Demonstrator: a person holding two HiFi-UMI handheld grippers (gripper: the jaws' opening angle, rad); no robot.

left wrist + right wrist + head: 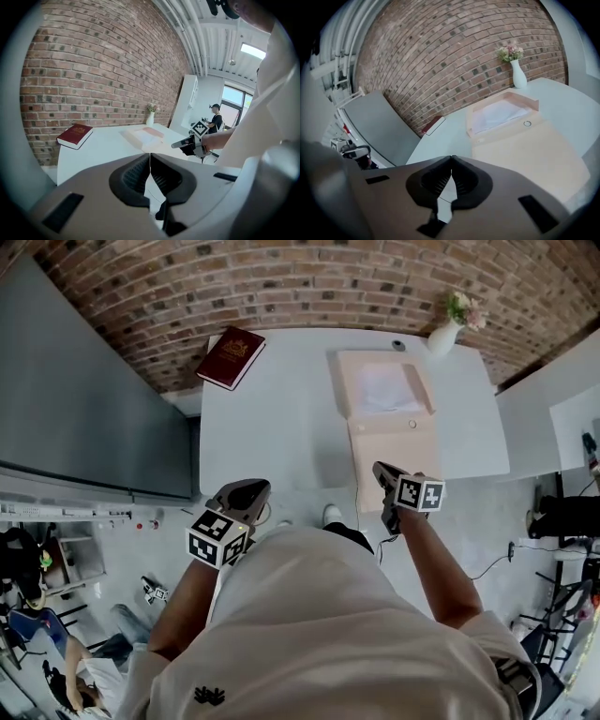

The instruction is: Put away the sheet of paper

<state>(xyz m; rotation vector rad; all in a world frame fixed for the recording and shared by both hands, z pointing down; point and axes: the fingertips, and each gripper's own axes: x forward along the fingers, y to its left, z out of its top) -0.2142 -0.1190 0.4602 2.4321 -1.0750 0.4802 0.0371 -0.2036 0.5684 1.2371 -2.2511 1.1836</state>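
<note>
Hovering over the table's near edge, jaws together and seemingly empty, the right gripper (382, 471) faces the sheet of paper (384, 388) lying straight ahead in the open folder (394, 451)

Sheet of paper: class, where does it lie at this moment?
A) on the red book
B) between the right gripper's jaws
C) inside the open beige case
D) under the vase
C: the white sheet of paper lies flat inside the open beige case, whose flap is folded out towards the person.
</note>
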